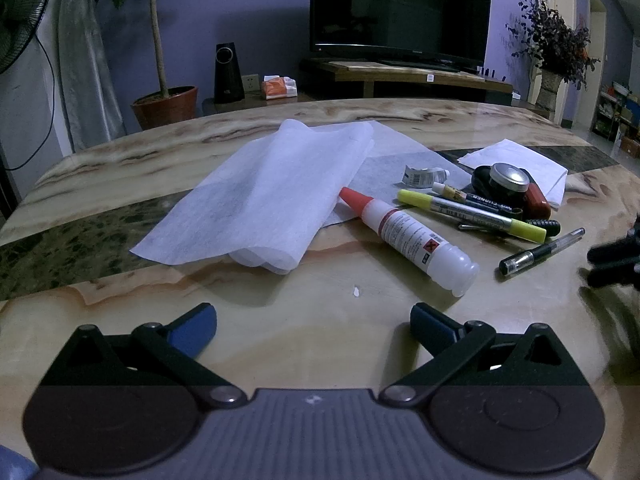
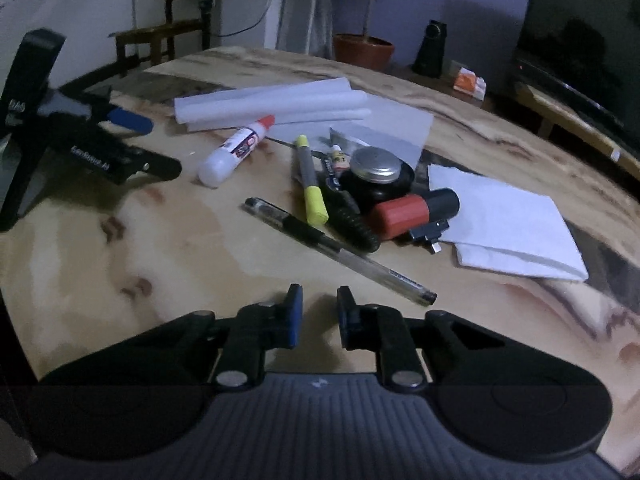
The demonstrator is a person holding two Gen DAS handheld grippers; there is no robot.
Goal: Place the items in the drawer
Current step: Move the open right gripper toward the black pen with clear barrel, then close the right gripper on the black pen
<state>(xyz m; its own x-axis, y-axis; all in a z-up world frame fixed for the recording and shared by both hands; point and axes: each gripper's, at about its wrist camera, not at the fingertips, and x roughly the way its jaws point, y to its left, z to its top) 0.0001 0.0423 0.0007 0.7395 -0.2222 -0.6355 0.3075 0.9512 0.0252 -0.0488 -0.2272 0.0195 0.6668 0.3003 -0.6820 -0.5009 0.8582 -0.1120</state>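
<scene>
My left gripper [image 1: 314, 330] stands wide, with nothing between its two blue pads, and it hangs low over the marble table [image 1: 280, 344]. My right gripper [image 2: 318, 314] is narrow: only a small gap stays between the pads, and they hold nothing.

I count the things from the right gripper. Just ahead of it and a little to its right lies one clear gel pen [image 2: 340, 250], slanted across the table. Beyond the pen is a small heap. In it I see one yellow highlighter [image 2: 311, 184], one round black jar with a metal lid [image 2: 376, 170], one red and black cylinder [image 2: 414, 210], one black ribbed handle [image 2: 356, 226] and one small white tube [image 2: 338, 158]. One dark marker lies there too, mostly hidden under the highlighter. To the left of the heap lies one white glue bottle with a red cap [image 2: 236, 152], apart from the rest.

There are two white paper things: one large sheet, loosely rolled [image 2: 272, 104], far ahead, and one folded piece [image 2: 508, 220] to the right of the heap.

I see no drawer in either view.
</scene>
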